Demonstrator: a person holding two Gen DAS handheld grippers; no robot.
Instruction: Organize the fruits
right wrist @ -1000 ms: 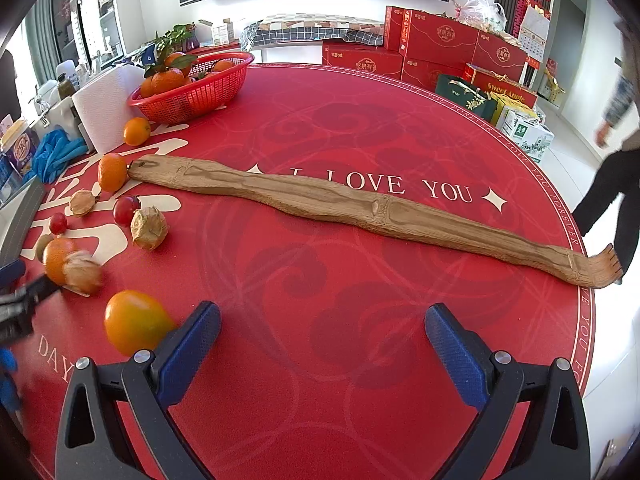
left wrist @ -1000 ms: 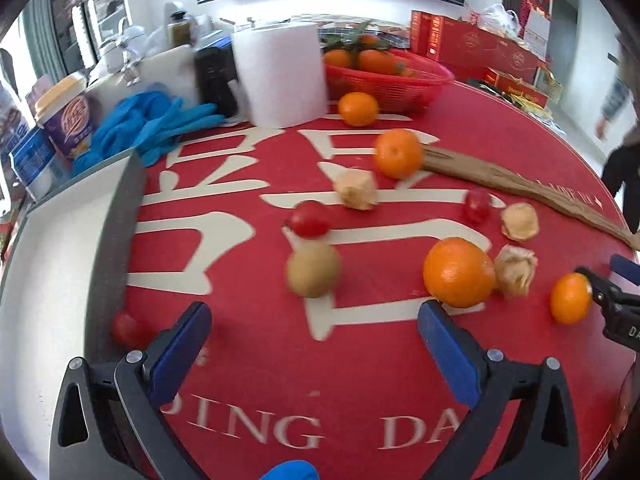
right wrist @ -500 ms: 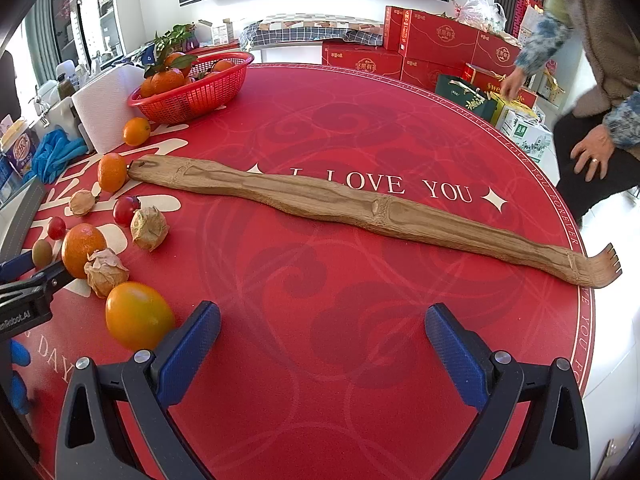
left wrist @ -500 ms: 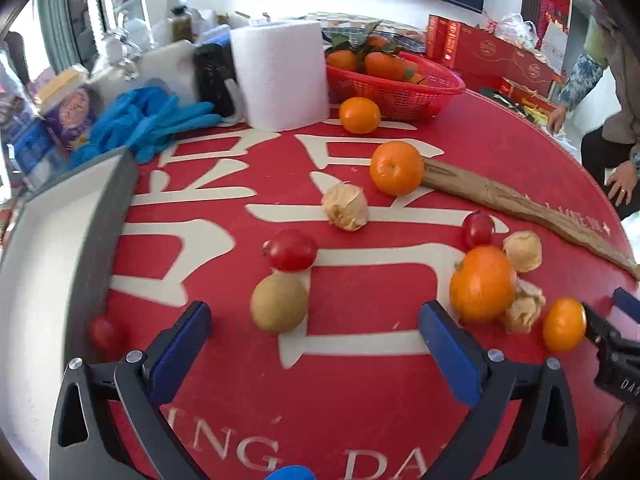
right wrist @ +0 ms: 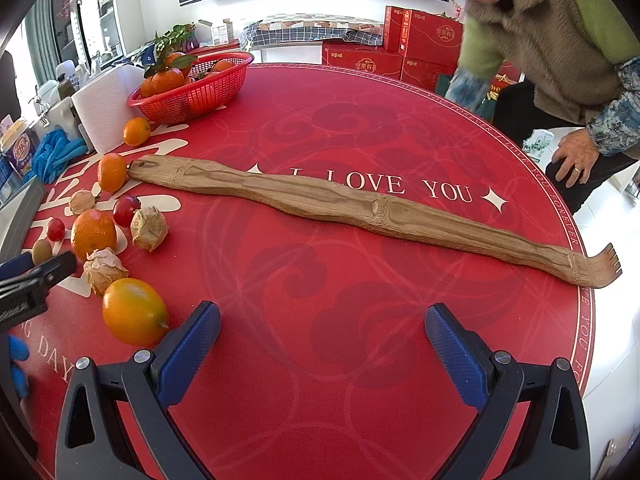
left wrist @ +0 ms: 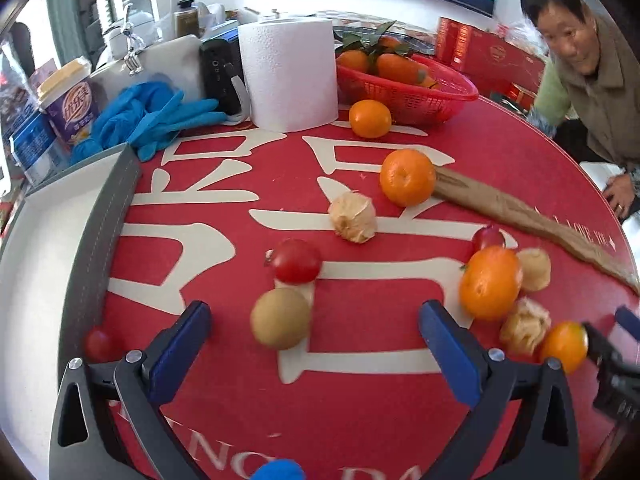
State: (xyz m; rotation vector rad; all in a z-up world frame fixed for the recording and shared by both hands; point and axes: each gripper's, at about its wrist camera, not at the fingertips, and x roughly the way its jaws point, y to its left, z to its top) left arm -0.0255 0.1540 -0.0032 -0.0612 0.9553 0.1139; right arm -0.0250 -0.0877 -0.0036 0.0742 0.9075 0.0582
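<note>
Loose fruit lies on the round red table. In the left wrist view my left gripper (left wrist: 314, 316) is open, and a brown kiwi (left wrist: 281, 318) sits between its fingers, touching neither. Behind the kiwi are a red tomato (left wrist: 297, 261), a husked fruit (left wrist: 353, 218) and oranges (left wrist: 407, 177) (left wrist: 490, 282). A small tomato (left wrist: 100, 345) lies by the grey-rimmed white tray (left wrist: 100, 236) at left. My right gripper (right wrist: 322, 328) is open and empty over bare red cloth; a yellow-orange fruit (right wrist: 134, 317) lies just left of its left finger.
A red basket (left wrist: 408, 88) of oranges, a paper roll (left wrist: 290, 72) and blue gloves (left wrist: 154, 116) stand at the back. A long wooden back scratcher (right wrist: 360, 208) crosses the table. A person (right wrist: 560, 40) leans at the far right edge.
My left gripper has moved forward and left, so the kiwi now lies between its fingers. A person has come into view at the table's right side. My right gripper has barely moved.
</note>
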